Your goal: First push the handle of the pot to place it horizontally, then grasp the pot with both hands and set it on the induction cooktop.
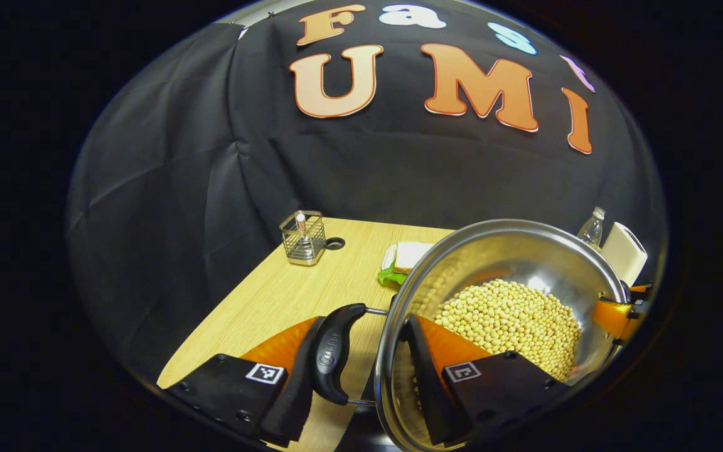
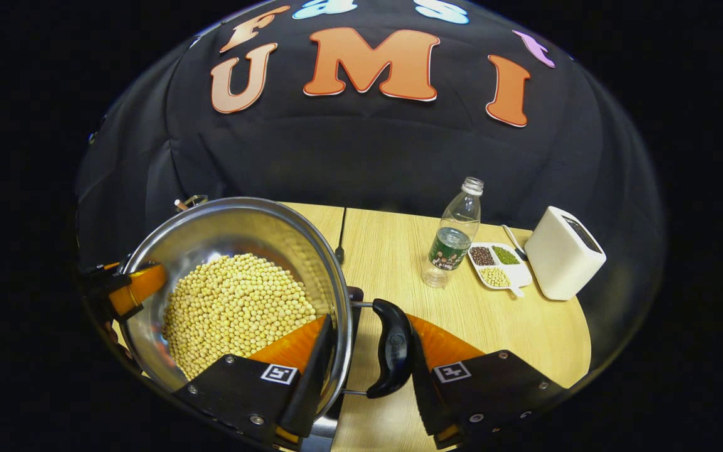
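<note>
Above the pale wooden table (image 2: 399, 251), you hold the steel pot (image 1: 499, 251) of soybeans (image 1: 512, 323) between your two claws, one at each side, which is how a two-handled pot has to be carried if it is to stay level. Your left claw (image 1: 368, 370) straddles the pot's left rim: one finger sits outside the black handle (image 1: 333, 351), the other inside the wall against the beans, so handle and rim are clamped together. Your right claw (image 2: 364, 370) mirrors it on the opposite side, closed across the rim and the other black handle (image 2: 390, 358). In the left gripper view the right claw's orange finger shows at the pot's far rim. Both handles lie level rather than hanging, which suggests the pushing step is done and the carry is in hand. The pot appears lifted, though its base is hidden, and you should judge that with care. Beyond it stand a wire basket (image 1: 303, 237), a sandwich (image 1: 407, 256), a plastic bottle (image 2: 452, 235), a divided dish of beans (image 2: 498, 265) and a white box (image 2: 563, 252). The cooktop cannot be made out with certainty beneath the pot. Keep both grips even; a tilt would likely spill beans.
</note>
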A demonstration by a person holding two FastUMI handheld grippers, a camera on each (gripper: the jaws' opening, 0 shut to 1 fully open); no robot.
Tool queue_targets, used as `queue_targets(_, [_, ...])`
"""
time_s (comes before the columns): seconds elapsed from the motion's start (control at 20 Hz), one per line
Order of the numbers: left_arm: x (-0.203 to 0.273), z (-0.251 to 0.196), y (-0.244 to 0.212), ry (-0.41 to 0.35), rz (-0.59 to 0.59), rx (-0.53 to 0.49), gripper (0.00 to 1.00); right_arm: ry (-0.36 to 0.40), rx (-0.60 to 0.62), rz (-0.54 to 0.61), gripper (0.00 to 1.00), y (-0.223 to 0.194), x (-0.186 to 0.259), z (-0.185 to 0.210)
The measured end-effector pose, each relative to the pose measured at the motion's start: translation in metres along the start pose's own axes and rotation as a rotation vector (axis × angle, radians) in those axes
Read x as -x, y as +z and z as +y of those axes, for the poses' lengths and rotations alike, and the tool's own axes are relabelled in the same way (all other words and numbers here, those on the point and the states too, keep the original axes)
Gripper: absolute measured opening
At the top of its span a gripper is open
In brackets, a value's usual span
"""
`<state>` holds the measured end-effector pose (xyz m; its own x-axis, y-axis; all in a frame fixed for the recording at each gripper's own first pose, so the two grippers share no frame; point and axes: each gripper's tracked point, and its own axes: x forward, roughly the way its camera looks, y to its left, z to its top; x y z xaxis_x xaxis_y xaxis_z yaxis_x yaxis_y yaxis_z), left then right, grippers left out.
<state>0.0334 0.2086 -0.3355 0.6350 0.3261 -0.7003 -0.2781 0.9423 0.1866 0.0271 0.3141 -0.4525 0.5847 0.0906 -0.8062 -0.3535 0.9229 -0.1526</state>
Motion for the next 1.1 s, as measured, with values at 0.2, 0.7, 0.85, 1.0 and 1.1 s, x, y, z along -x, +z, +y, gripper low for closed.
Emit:
queue_targets(0.2, [-0.001,-0.001,0.004,0.005,0.038,-0.004,0.78,0.02,-0.007,0.029,0.65,-0.011,-0.014,0.003])
queue_targets(0.7, [-0.013,-0.005,0.013,0.01,0.125,-0.019,0.78,0.026,-0.023,0.1,0.65,-0.029,-0.041,0.014])
queue_targets(0.85, [-0.015,-0.008,0.019,0.01,0.128,-0.029,0.76,0.021,-0.034,0.1,0.64,-0.029,-0.046,0.014])
queue_targets(1.0, [-0.018,-0.009,0.009,0.005,0.153,-0.037,0.78,0.012,-0.039,0.101,0.65,-0.029,-0.051,0.017])
queue_targets(1.1, [-0.021,-0.013,0.011,0.005,0.152,-0.043,0.81,-0.005,-0.025,0.086,0.67,-0.025,-0.054,0.019])
